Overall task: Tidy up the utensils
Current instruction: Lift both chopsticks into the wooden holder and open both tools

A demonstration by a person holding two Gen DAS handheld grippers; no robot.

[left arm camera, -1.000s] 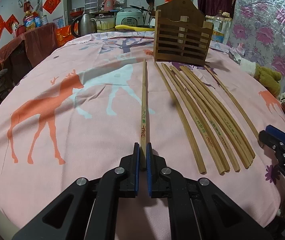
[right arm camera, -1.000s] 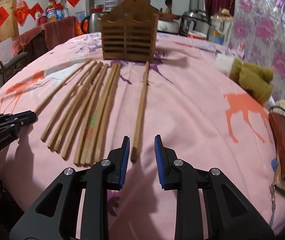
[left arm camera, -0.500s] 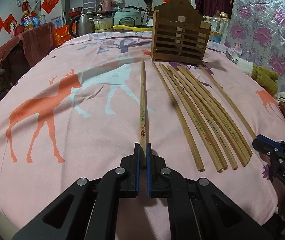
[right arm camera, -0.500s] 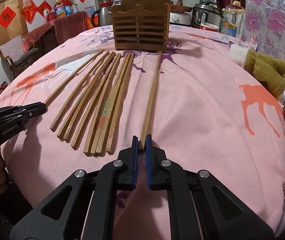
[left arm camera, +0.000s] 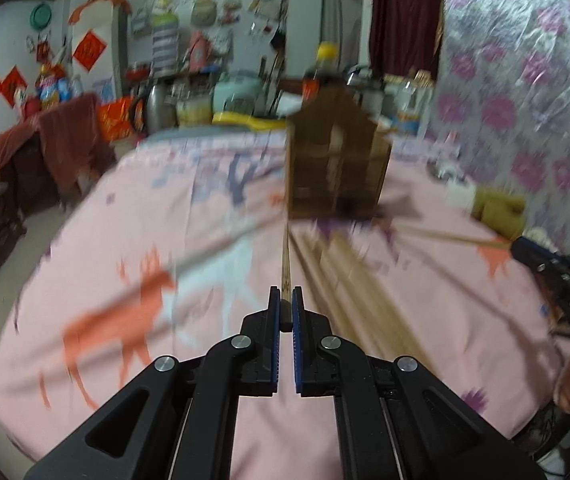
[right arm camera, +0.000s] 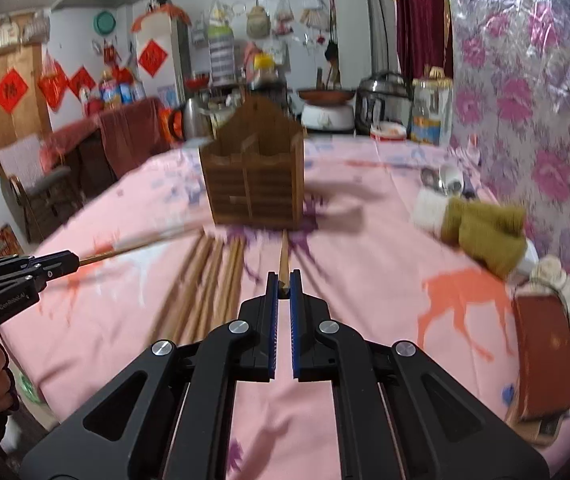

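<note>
Chopstick (left arm camera: pixel 285 258) pinched at its near end by left gripper (left arm camera: pixel 285 312); second chopstick (right arm camera: pixel 283 258) likewise in right gripper (right arm camera: pixel 283 286), both clear of the table (right arm camera: pixel 385 240), pointing toward holder (right arm camera: pixel 255 178). Light, stiff, smooth wood; end grip likely lets tips swing. Remaining chopsticks (right arm camera: pixel 209 276) lie below.

The counter (right arm camera: pixel 385 240) wears a pink cloth (left arm camera: pixel 105 240) printed with orange and white deer. A wooden holder (right arm camera: pixel 253 176) stands near its far middle. A row of chopsticks (right arm camera: pixel 205 280) lies side by side before it. At the right edge lie an olive and white cloth bundle (right arm camera: pixel 481 232) and a brown case (right arm camera: pixel 545 360).
</note>
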